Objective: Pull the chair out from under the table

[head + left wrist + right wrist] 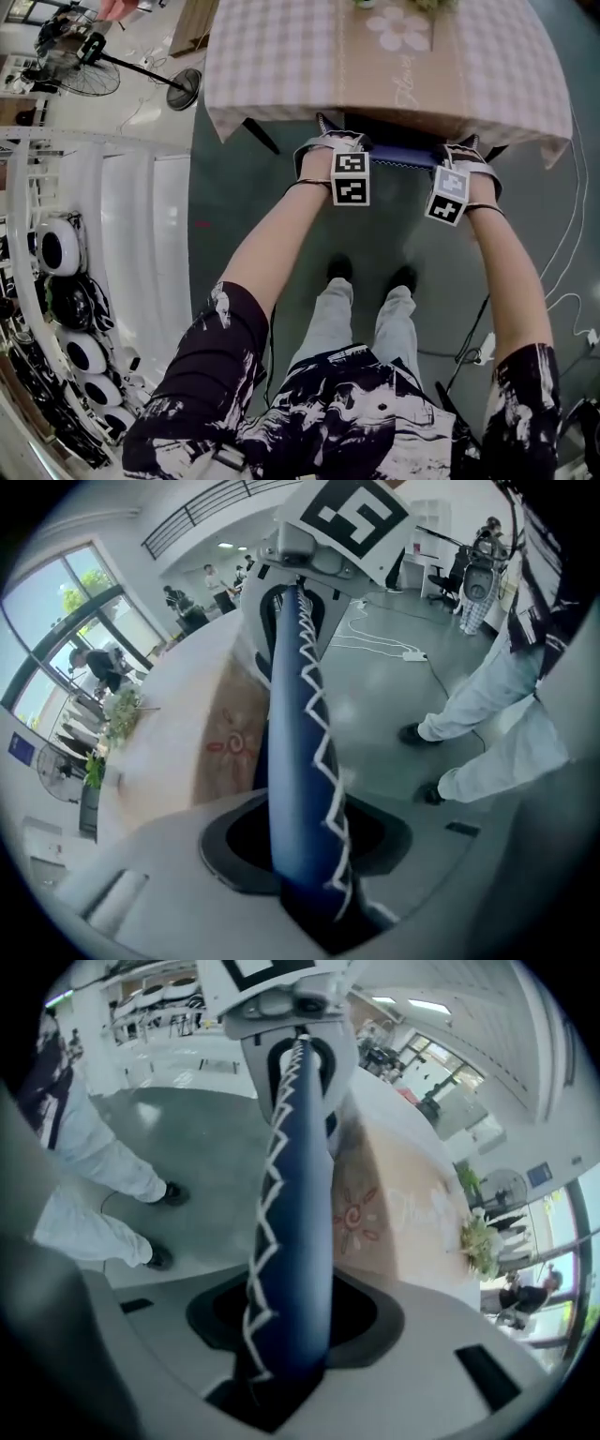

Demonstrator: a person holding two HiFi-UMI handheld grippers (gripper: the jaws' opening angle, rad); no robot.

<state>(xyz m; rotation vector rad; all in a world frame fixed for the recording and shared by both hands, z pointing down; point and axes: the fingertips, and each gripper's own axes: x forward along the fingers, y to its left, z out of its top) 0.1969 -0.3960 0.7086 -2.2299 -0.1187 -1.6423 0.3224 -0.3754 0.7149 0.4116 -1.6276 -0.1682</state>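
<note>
1. Head view: the person is standing at the desk (281,66), and the chair (403,159) is sitting tucked beneath its near edge in the upper middle of the frame. Only the blue back is showing below the checked tablecloth (525,122). The left hand-held gripper (330,145) and the right hand-held gripper (464,155) are both resting on that back, set apart.

2. Left gripper view: the left hand-held gripper is clamping narrowly on the chair's blue, zigzag-trimmed back (295,752), which is running up the frame from its jaws to the other gripper at the top.

3. Right gripper view: the right hand-held gripper is likewise holding the chair's back (295,1222), with the desk lying at centre right.

4. Risks, as I judge them:
   - Each grip is catching only the padded top edge, so a sharp tug could be slipping the jaws off.
   - An uneven pull could be swinging the chair into a desk leg.
   - The hanging tablecloth could be dragging along with it.
   - The person's feet are standing close behind, leaving little room.
</note>
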